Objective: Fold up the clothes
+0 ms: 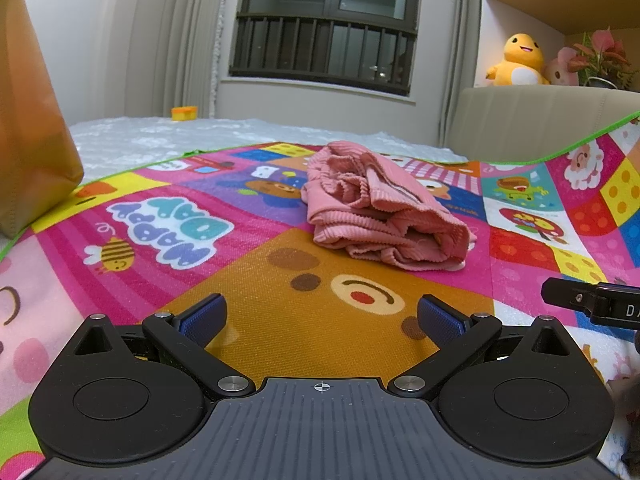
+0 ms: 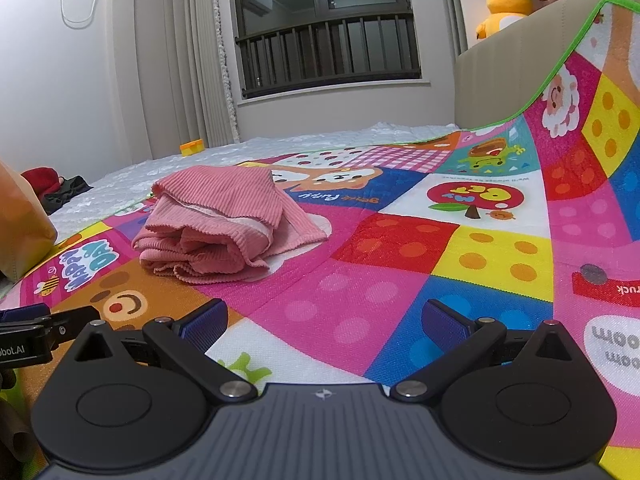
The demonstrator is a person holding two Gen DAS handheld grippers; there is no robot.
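Left gripper [image 1: 322, 320] and right gripper [image 2: 324, 326] both sat wide open, empty, low over the colourful cartoon play mat [image 1: 224, 292]; pink ribbed garment [image 1: 380, 216] lay apart ahead, already bundled into a rough fold, probably only tidying left.

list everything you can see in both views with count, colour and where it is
garment: 1, pink ribbed, bundled on the play mat
play mat: 1, multicolour cartoon print, green edge, spread over the bed, right side curling up the headboard
bed cover: 1, white, beyond the mat
box: 1, yellow-orange, far edge of bed
plush toy: 1, yellow, shelf on right
plush toy, pink: 1, beside the yellow one
plant: 1, red-leaved, same shelf
clothes: red and dark pile, left on bed
left gripper: open, empty
right gripper: open, empty
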